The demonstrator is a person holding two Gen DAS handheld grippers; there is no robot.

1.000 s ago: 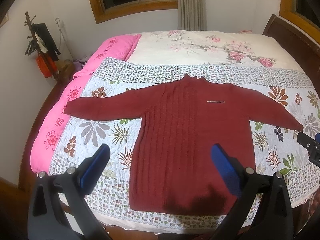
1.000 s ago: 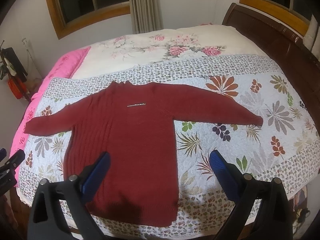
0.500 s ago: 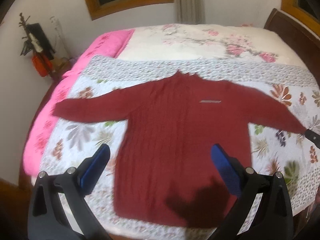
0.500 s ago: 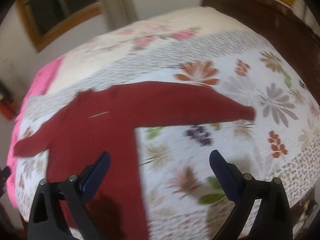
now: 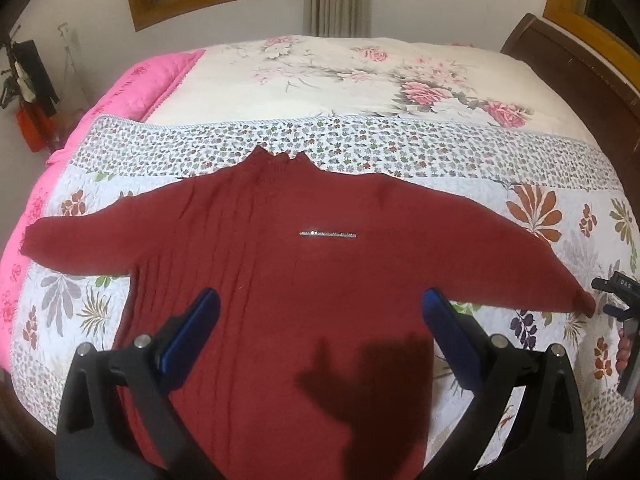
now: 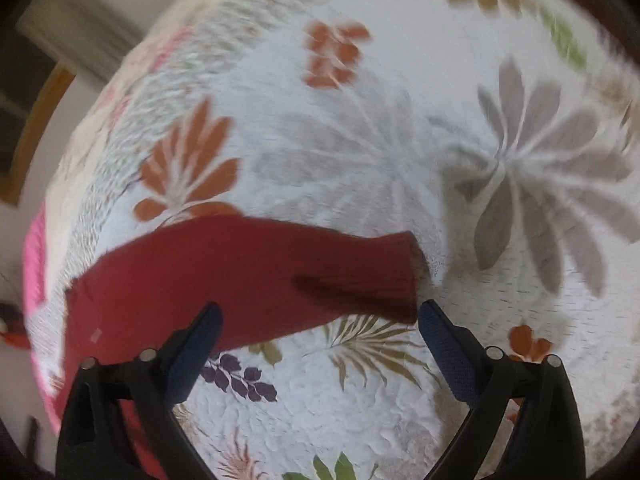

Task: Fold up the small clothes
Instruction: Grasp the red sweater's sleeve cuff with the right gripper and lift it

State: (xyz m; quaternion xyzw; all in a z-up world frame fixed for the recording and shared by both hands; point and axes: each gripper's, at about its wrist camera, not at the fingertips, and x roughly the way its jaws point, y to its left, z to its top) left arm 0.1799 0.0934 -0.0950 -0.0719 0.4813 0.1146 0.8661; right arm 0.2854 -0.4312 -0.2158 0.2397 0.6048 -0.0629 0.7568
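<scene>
On the bed, from left to right:
Left sleeve (image 5: 76,246): stretched flat toward the pink blanket (image 5: 132,84); laid out straight, probably so it can be turned inward in one sweep.
Left claw (image 5: 316,320): released, jaws wide apart, hovering above the lower body of the sweater and holding nothing; judged to be waiting over the torso while the other side is started.
Sweater (image 5: 280,280): dark red knit, face up and spread flat on the leaf-print quilt (image 5: 400,152), collar away from the camera, hem toward the near edge of the bed; a small silver bar trim (image 5: 328,234) lies across the chest. No fold has yet been made.
Right sleeve (image 6: 248,264): extended over the quilt, its cuff (image 6: 400,276) lying flat.
Right claw (image 6: 318,322): released, jaws spread, set low just beside the cuff; one blue pad (image 6: 434,322) sits close to the cuff's near corner, though contact cannot be told in the blurred view. The stance suggests a pinch at the cuff, to carry the sleeve across the body.
Headboard (image 5: 580,76): dark wood, at the far right, well apart from the work.
</scene>
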